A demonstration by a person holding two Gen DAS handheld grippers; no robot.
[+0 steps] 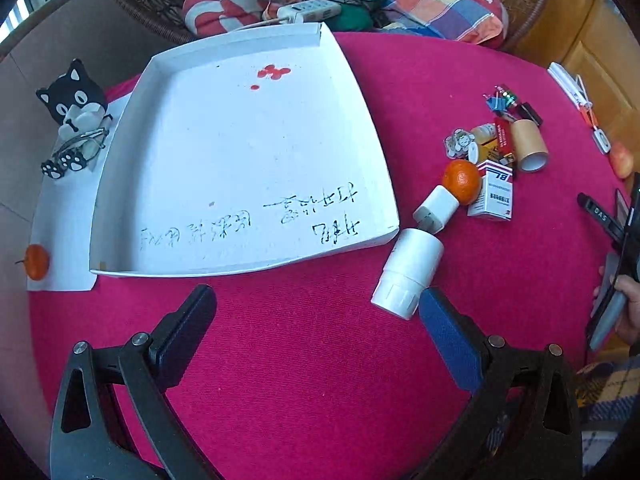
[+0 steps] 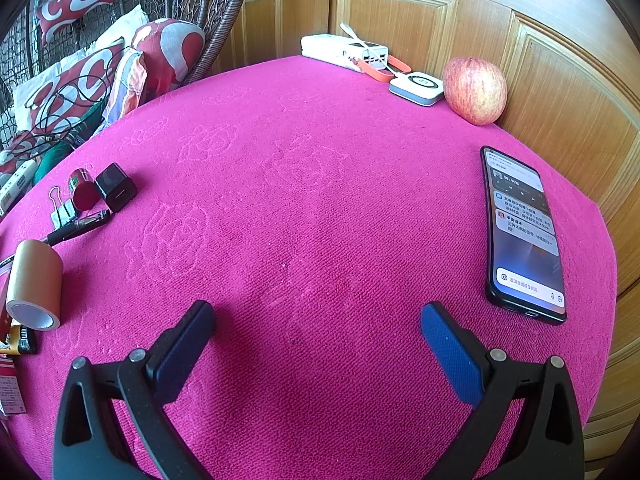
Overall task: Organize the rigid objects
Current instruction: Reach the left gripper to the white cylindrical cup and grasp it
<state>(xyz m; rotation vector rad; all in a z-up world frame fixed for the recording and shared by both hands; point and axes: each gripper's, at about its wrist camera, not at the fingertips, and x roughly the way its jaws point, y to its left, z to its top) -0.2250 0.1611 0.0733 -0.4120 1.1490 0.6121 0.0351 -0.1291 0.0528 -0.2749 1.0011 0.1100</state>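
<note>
1. The left gripper (image 1: 318, 306) hovers low over the surface (image 1: 304, 360), jaws spread wide and holding nothing; its blue-padded right finger tip sits just beside the cap end of a white plastic bottle (image 1: 408, 272) lying on its side.
2. The right gripper (image 2: 318, 314) is also tilted down over the surface, jaws spread and empty, with only bare magenta cloth between them — a woven, nubbly fabric with faint flower outlines.
3. Past the bottle lies a white charger block (image 1: 436, 208), touching one orange tangerine (image 1: 461, 182), which leans against a white medicine box (image 1: 492, 196).
4. Behind those sits a loose cluster: a brown cardboard tube (image 1: 529, 144), a red pack, a cartoon figure charm, binder clips and a black cube adapter (image 2: 116, 187).
5. A shallow white cardboard tray (image 1: 120, 184) lies to the left, empty, with handwriting and red spots on its floor.
6. Left of the tray stands a black-and-white cat-shaped holder (image 1: 74, 100) with a pair of glasses, and a second tangerine (image 1: 37, 262) rests on white paper.
7. On the right side of the surface lie one black smartphone (image 2: 522, 232) with a lit screen, one red apple (image 2: 475, 90), and a white power bank (image 2: 344, 50) — all well apart from the cluster.
</note>
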